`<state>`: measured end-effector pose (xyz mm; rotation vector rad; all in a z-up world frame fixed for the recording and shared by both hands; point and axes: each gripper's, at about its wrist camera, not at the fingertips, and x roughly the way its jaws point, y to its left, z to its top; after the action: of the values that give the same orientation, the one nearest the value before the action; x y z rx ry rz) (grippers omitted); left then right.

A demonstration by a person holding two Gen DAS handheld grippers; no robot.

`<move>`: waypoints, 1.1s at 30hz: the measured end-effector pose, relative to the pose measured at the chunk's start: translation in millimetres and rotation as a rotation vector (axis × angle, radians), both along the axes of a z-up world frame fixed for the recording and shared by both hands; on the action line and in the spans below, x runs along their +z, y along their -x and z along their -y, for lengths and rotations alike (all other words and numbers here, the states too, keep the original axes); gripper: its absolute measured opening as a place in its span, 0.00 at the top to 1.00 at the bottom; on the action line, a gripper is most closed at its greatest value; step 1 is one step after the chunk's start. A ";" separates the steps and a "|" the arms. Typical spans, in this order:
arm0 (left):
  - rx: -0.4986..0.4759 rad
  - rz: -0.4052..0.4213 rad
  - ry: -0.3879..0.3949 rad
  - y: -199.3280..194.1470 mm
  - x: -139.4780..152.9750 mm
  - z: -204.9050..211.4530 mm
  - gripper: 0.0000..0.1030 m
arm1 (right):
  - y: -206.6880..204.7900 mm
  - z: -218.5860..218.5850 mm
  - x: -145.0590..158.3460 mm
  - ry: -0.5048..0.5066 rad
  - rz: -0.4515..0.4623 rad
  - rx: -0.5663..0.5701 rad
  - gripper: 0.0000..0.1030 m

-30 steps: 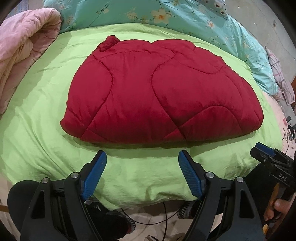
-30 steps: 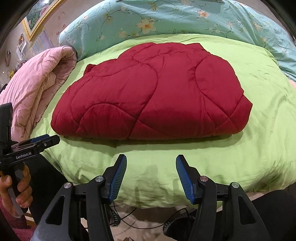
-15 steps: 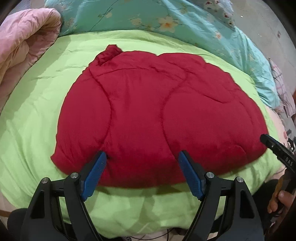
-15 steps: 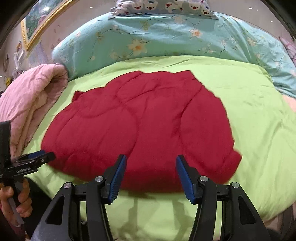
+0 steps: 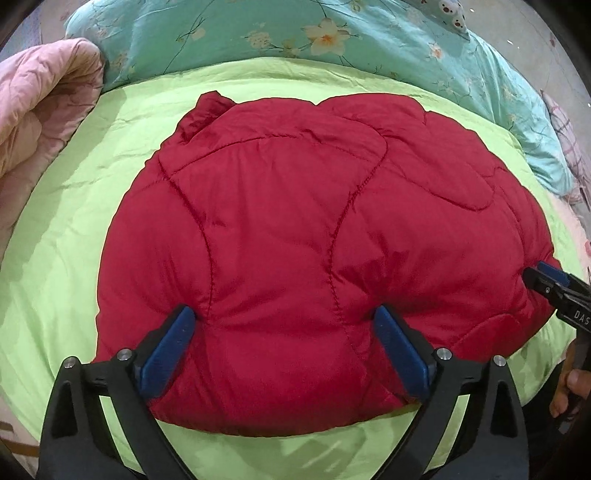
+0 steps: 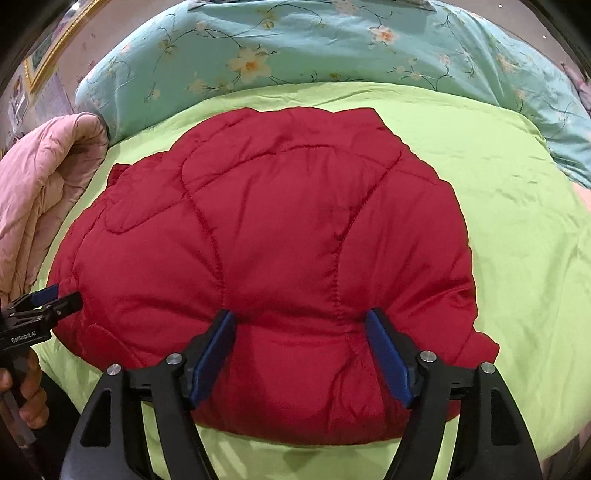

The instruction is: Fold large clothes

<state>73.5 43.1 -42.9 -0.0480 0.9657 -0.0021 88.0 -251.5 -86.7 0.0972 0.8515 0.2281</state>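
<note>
1. One red quilted jacket [image 5: 314, 258], puffy, with curved stitched seams, lies folded into a rounded mound in the middle of the bed.
2. Under it is a smooth lime-green sheet [image 5: 74, 236]; at the far side is one teal floral quilt [image 5: 295, 33], at the left one pink quilted blanket [image 5: 40, 110].
3. The left tongs [image 5: 284, 325] have just been widening and stand spread, their blue ribbed pads over the jacket's near left part, not pinching it.
4. The right tongs [image 6: 301, 328] have likewise just been widening and stand spread over the near right part, nothing pinched.
</note>
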 end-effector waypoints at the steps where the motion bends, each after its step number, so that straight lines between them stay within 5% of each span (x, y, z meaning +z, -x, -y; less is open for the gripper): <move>1: -0.003 0.000 -0.001 0.4 1.1 -0.4 0.04 | 0.8 -0.6 -0.4 0.001 0.003 -0.003 0.28; 15: 0.005 0.025 0.016 38.7 24.9 -0.2 0.04 | 62.3 -7.8 33.7 0.000 0.098 0.030 0.26; 23: 0.027 -0.008 0.006 64.1 18.7 -0.9 0.04 | 82.2 -12.7 30.6 -0.021 0.078 0.066 0.26; 27: 0.035 -0.035 -0.006 76.4 14.0 -1.1 0.04 | 91.1 -18.0 22.0 -0.044 0.040 0.087 0.12; 33: 0.029 -0.051 -0.033 93.9 8.0 4.9 0.04 | 106.1 -29.5 10.4 -0.021 0.003 0.126 0.09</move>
<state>-20.4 38.2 -34.9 -0.0321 1.0155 0.0419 -18.1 -222.0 -76.3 0.0629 0.8531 0.3558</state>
